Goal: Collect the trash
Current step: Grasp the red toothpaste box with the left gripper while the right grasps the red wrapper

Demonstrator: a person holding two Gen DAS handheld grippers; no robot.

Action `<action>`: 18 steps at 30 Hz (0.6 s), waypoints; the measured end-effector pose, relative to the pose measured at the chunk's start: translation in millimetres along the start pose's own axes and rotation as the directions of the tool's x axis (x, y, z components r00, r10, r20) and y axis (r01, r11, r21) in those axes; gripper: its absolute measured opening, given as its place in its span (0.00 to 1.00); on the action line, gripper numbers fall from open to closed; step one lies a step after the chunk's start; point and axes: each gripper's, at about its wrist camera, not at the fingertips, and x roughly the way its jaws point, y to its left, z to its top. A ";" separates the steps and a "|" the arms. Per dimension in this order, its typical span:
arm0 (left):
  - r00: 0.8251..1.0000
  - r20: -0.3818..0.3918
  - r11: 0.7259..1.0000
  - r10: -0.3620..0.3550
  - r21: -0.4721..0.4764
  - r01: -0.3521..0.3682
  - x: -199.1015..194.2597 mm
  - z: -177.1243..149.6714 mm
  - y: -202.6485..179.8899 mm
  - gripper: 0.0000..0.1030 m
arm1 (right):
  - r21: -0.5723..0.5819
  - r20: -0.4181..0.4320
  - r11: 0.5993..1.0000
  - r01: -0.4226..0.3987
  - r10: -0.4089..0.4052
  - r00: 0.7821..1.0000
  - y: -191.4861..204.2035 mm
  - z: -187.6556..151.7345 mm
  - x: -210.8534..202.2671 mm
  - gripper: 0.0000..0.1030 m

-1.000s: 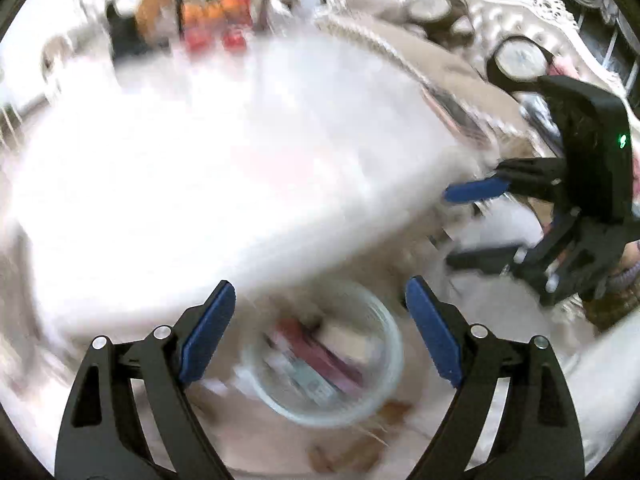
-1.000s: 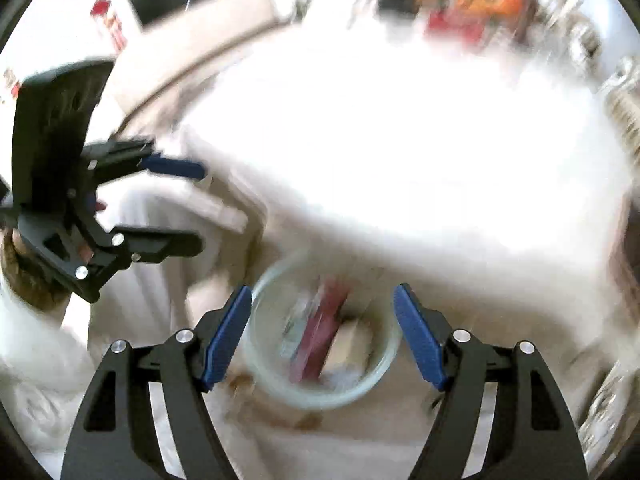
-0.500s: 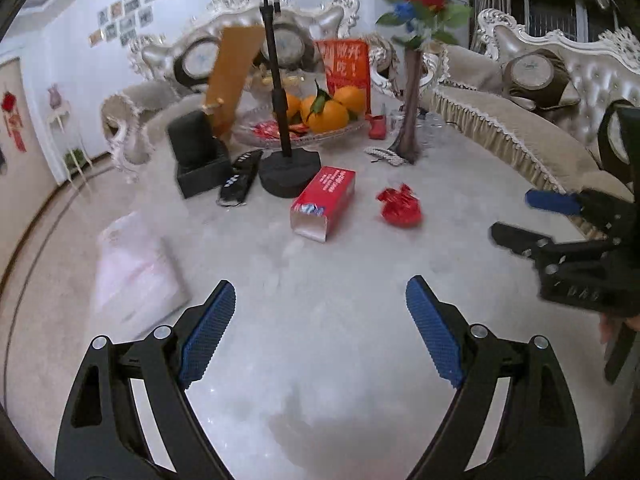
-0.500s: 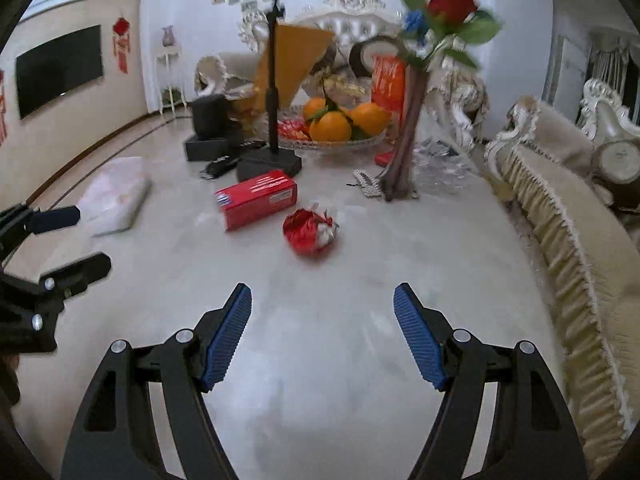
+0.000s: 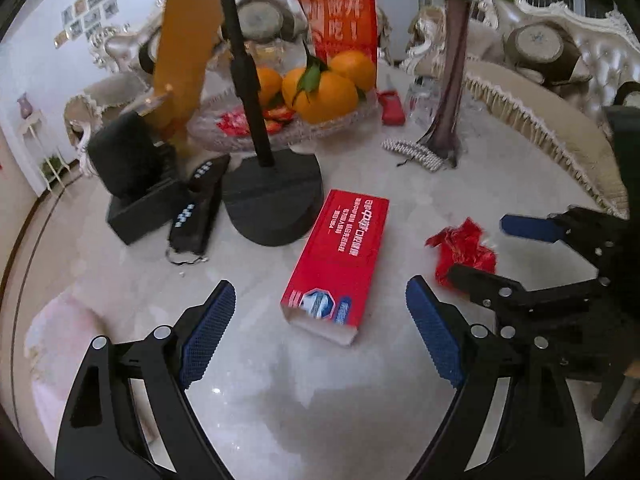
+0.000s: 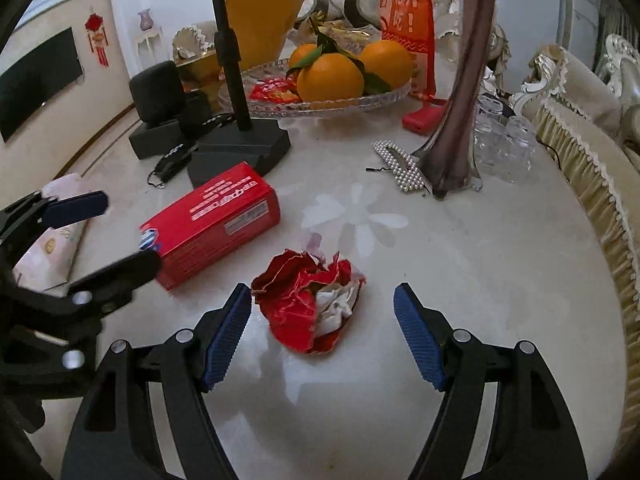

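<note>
Two grippers wide open, empty. Right gripper (image 6: 322,330) over crumpled red wrapper (image 6: 310,306) on marble table (image 6: 480,264), wrapper between its fingers. Left gripper (image 5: 320,330) faces red box (image 5: 338,262), white Chinese print, unreadable. Glass dish (image 6: 320,102) holds oranges (image 6: 330,76), red packets. Red sign (image 6: 408,24) behind with Chinese characters.

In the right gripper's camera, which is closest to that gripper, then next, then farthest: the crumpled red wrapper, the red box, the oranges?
1. Crumpled red wrapper, between the right gripper's open fingers.
2. Red box, farther back on the left.
3. Oranges, at the back on the glass tray.
</note>
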 end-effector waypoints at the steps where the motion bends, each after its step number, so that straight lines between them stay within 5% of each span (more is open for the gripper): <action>1: 1.000 -0.013 1.000 0.008 -0.003 -0.008 7.8 1.4 0.6 0.83 | -0.001 -0.010 1.000 -0.005 0.005 1.000 -2.5 -0.1 4.2 0.68; 7: 0.999 -0.044 1.000 0.013 -0.014 -0.013 31.0 3.2 3.3 0.83 | 0.001 -0.029 1.000 -0.009 0.009 1.000 -13.0 -0.3 17.5 0.64; 10: 0.996 -0.085 0.999 0.033 0.016 -0.032 39.2 3.5 -3.3 0.53 | -0.004 -0.018 0.999 -0.039 0.039 0.999 -13.5 0.8 14.6 0.39; 18: 0.996 -0.088 0.999 0.035 -0.022 -0.037 18.1 -4.6 -4.6 0.51 | 0.047 0.009 0.994 -0.096 0.095 0.995 -15.6 -3.2 -8.8 0.35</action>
